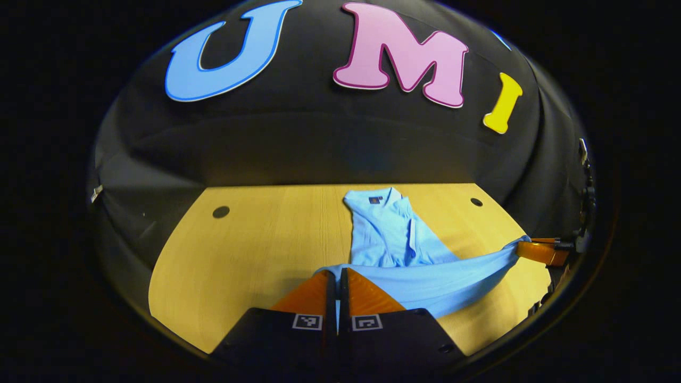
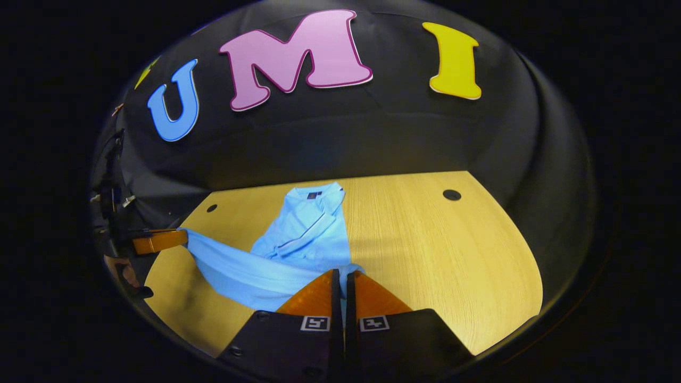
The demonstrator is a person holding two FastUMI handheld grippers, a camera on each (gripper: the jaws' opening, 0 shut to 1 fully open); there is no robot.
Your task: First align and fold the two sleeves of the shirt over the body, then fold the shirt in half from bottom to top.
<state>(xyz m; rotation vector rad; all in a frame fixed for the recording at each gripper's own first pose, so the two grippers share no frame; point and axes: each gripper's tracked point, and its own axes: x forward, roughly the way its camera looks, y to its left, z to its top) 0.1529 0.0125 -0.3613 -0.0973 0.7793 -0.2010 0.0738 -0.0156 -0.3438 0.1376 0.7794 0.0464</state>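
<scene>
A wooden table (image 1: 255,250) fills the lower half of both views, pale yellow with a visible grain and small dark round holes (image 1: 221,211) near its far corners. On it lies a light blue shirt (image 1: 391,234), its sleeves already folded in so the body forms a narrow strip running from the near side to the far side, collar (image 2: 319,198) at the far end. A small dark label (image 1: 375,200) sits inside the collar; its writing is too small to read. The bottom hem of the shirt is lifted off the table and stretched between the two tools as a sagging band across the near part of the body. In the left gripper view, the left gripper (image 1: 337,276) has its two fingers pressed together on one hem corner, with the cloth pinched between them, and the other tool shows far off at the right edge holding the other corner. In the right gripper view, the right gripper (image 2: 340,277) is likewise closed on its hem corner, fabric caught between the fingers, and the left tool appears at the left edge
</scene>
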